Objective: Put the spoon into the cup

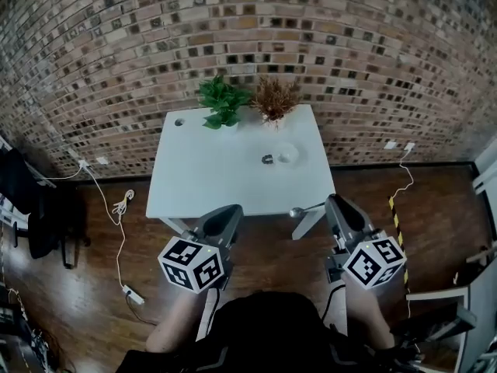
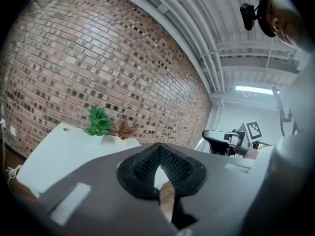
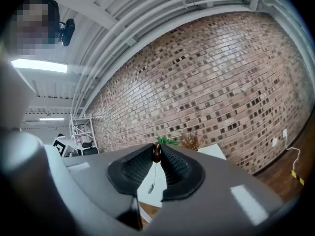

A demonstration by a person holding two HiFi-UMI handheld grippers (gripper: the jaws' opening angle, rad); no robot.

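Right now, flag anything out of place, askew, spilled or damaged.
Nothing looks spilled or damaged. Only the thin metal spoon looks askew: it juts sideways from the right tongs, near the front edge of the white table.

A white rectangular surface stands against a brick wall; its front and left parts lie bare. A green leafy plant and a dried brown plant crowd the back edge. Right of centre, a small white cup and a small dark object stand just beside each other.
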